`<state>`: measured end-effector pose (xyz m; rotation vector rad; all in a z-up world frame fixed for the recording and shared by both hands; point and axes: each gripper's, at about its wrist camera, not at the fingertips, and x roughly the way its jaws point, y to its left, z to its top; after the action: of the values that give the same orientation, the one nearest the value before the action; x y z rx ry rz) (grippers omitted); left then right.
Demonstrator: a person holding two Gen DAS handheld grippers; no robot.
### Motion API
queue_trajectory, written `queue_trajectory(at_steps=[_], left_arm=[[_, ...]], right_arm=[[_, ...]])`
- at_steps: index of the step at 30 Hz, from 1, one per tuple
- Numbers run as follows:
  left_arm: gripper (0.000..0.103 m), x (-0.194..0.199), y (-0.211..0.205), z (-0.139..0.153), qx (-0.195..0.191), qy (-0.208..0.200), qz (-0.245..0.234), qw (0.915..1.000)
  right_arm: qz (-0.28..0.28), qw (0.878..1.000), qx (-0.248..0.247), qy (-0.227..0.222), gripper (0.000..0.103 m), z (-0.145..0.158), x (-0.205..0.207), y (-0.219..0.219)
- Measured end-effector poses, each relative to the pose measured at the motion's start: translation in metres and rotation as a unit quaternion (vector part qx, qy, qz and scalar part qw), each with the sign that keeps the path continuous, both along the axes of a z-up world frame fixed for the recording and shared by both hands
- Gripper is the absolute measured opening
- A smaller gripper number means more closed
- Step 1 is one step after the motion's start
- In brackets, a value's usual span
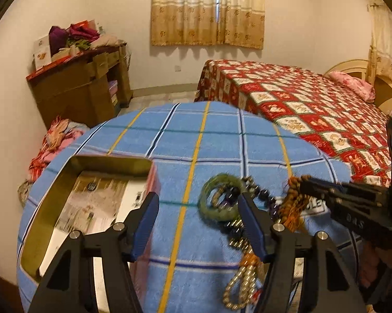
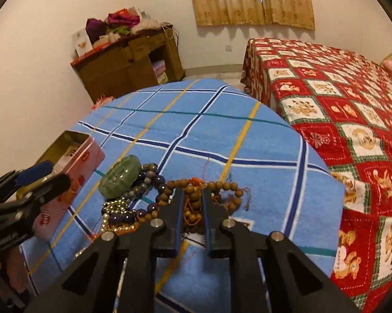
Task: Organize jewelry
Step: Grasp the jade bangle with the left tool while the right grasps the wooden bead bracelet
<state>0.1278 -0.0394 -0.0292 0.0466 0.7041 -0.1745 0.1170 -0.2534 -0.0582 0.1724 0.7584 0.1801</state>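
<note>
A heap of jewelry lies on the blue checked towel [image 2: 222, 135] over a round table. In it are a green bangle [image 2: 120, 177], dark purple beads [image 2: 154, 180], metallic gold beads [image 2: 115, 206] and a brown wooden bead bracelet [image 2: 222, 186] with orange cord. My right gripper [image 2: 193, 193] is shut on the wooden bracelet, and its closed tips [image 1: 304, 180] show beside the heap. My left gripper [image 1: 198, 200] hovers open over the towel, with the green bangle [image 1: 206, 200] lying by its right finger. An open pink tin box [image 1: 112, 165] stands left of it.
The pink tin [image 2: 76, 180] holds a printed card and sits near the table's left edge. A bed with a red patterned cover [image 1: 313, 104] stands close on the right. A brown cabinet [image 1: 78, 83] piled with cloth stands against the far wall.
</note>
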Motion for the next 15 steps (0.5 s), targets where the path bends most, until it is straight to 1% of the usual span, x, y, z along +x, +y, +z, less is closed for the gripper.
queue_trajectory(at_steps=[5, 7, 8, 11, 12, 13, 14, 15], left_arm=[[0.063, 0.019, -0.021, -0.009, -0.011, 0.021, -0.040, 0.9989], [0.063, 0.028, -0.027, -0.015, -0.012, 0.033, -0.042, 0.9985], [0.063, 0.032, -0.029, -0.019, -0.012, 0.038, -0.047, 0.9981], [0.062, 0.038, -0.036, -0.028, -0.013, 0.052, -0.060, 0.9968], [0.048, 0.040, -0.037, -0.031, -0.015, 0.055, -0.064, 0.9963], [0.029, 0.041, -0.038, -0.034, -0.018, 0.063, -0.073, 0.9952], [0.021, 0.042, -0.038, -0.036, -0.022, 0.071, -0.080, 0.9940], [0.010, 0.040, -0.036, -0.037, -0.022, 0.070, -0.081, 0.9940]], right_arm=[[-0.007, 1.000, 0.011, -0.010, 0.014, 0.003, -0.006, -0.004], [-0.009, 1.000, 0.011, -0.014, 0.014, 0.005, -0.009, -0.005], [-0.012, 1.000, 0.012, -0.019, 0.012, 0.008, -0.011, -0.006], [-0.010, 0.999, 0.020, -0.027, 0.012, 0.014, -0.016, -0.009], [-0.006, 0.999, 0.018, -0.030, 0.012, 0.016, -0.017, -0.007], [-0.002, 0.999, 0.015, -0.032, 0.012, 0.017, -0.018, -0.005], [0.001, 0.999, 0.013, -0.034, 0.012, 0.018, -0.018, -0.004], [0.003, 0.999, 0.014, -0.035, 0.012, 0.018, -0.019, -0.004]])
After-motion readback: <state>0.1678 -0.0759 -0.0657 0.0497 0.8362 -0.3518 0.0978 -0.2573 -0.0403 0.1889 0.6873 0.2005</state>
